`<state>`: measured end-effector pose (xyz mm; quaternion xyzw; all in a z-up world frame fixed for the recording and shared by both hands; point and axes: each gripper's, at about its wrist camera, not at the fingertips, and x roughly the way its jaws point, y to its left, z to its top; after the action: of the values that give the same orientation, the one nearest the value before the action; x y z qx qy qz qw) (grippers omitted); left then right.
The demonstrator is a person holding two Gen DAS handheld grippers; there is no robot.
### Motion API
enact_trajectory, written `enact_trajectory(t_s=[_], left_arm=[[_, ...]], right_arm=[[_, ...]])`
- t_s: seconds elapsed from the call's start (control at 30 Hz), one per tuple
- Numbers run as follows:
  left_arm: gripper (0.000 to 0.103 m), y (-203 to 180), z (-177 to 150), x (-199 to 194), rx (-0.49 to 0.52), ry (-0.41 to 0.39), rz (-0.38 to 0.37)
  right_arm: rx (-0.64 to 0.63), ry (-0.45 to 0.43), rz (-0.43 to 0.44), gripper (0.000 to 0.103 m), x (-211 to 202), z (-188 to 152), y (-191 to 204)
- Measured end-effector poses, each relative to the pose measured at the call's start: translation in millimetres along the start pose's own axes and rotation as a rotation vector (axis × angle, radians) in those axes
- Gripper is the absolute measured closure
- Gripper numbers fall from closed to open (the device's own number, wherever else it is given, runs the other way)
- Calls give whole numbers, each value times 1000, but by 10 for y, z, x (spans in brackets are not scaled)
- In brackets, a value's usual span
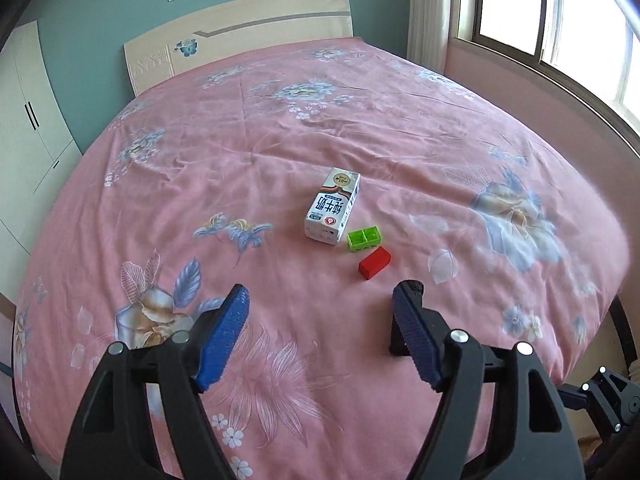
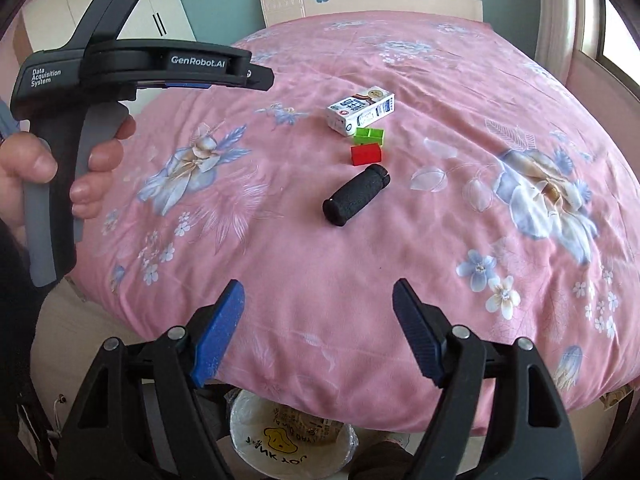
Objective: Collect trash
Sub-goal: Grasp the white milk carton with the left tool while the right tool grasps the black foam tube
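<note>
A pink floral bedspread (image 2: 400, 272) covers the bed, where four small items lie in a loose line near the middle: a white milk carton (image 2: 361, 110), a green block (image 2: 370, 135), a red block (image 2: 366, 154) and a black foam cylinder (image 2: 355, 195). The carton lies flat on its side, its long axis running diagonally from the headboard (image 1: 240, 28) side toward the blocks; the green block sits just beside its near end, hollow side up, and the red block lies just beside the green one. The cylinder lies near the red block, apart from it, its long axis slanting from lower left to upper right in the right wrist view. In the left wrist view it is mostly hidden behind one finger of the left gripper (image 1: 322, 304). Both the left gripper and the right gripper (image 2: 318, 300) hang over the near part of the bed with jaws spread and nothing between them. A hand (image 2: 48, 168) holds the left gripper's handle. Below the bed's edge, a round lined bin (image 2: 292, 436) stands under the right gripper. A white wardrobe (image 1: 28, 120) and a window (image 1: 560, 20) flank the bed.
</note>
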<state>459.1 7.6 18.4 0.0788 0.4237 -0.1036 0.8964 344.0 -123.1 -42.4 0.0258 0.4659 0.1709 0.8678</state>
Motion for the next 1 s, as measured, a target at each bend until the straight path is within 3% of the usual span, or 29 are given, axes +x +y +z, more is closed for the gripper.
enact_trajectory(t_s=[0.3, 0.37, 0.63, 0.7, 0.77, 0.83, 0.97, 1.0], left_arm=[[23, -58, 676, 1072, 67, 36, -47], [18, -116, 786, 1320, 100, 46, -58], [17, -252, 953, 2227, 162, 125, -14], [20, -260, 944, 2362, 165, 129, -7], [38, -263, 927, 2468, 165, 148, -4], [49, -240, 900, 2538, 141, 175, -34], [53, -224, 846, 2553, 124, 176, -26], [54, -217, 835, 2537, 118, 174, -19]], right_arm=[[198, 32, -78, 27, 812, 421, -132], [240, 35, -89, 27, 999, 490, -178], [293, 20, -247, 27, 1576, 646, -285], [283, 11, -251, 27, 1641, 659, -299], [261, 9, -254, 27, 1676, 663, -297], [224, 11, -256, 28, 1693, 667, -285], [181, 27, -198, 51, 1685, 669, -308], [179, 33, -184, 52, 1670, 664, -326]])
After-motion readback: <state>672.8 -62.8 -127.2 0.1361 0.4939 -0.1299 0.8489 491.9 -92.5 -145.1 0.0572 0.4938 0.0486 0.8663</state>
